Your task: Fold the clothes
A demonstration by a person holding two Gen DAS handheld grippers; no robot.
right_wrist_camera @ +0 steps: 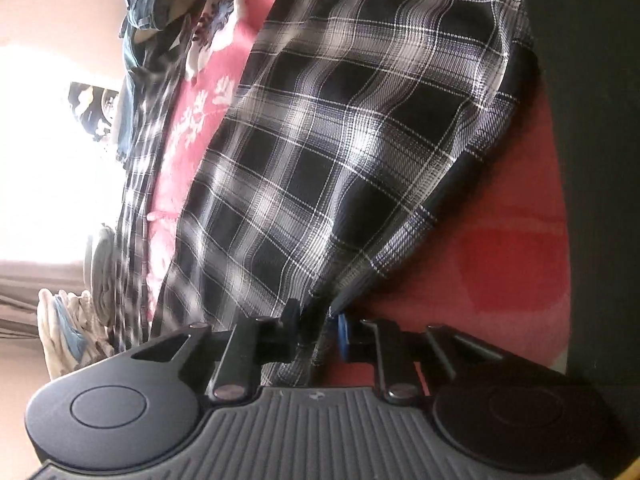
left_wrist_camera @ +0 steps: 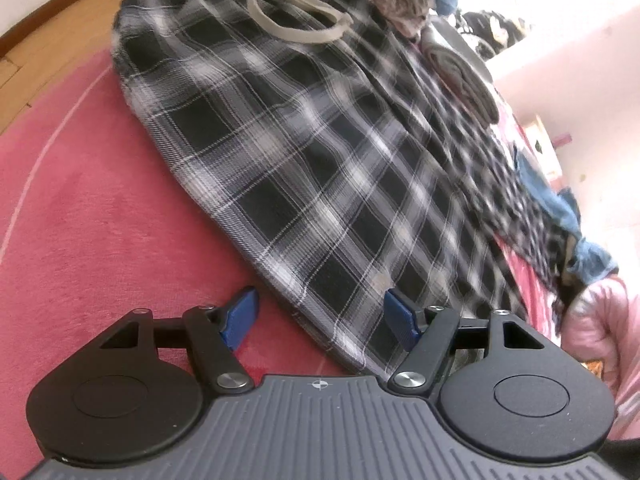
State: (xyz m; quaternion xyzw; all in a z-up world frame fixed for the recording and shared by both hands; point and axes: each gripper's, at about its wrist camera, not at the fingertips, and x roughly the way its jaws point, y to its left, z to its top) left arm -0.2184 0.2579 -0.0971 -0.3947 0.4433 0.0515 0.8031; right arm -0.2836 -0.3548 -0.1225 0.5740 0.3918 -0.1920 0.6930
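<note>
Trousers [left_wrist_camera: 304, 168]: black, grey and white plaid, thin white lines; drawstring [left_wrist_camera: 288, 20] pale grey. Bedspread [left_wrist_camera: 100, 220]: red-pink, thin white curved line; white floral print [right_wrist_camera: 200, 116] in the right wrist view. Left gripper [left_wrist_camera: 322, 320]: black body, blue pads [left_wrist_camera: 240, 316]. Floor [left_wrist_camera: 60, 28]: light brown wood. Pile behind: blue denim [left_wrist_camera: 560, 208], pink quilted fabric [left_wrist_camera: 592, 320].

Plaid garment [left_wrist_camera: 304, 152] flat on red bedspread [left_wrist_camera: 88, 208].
</note>
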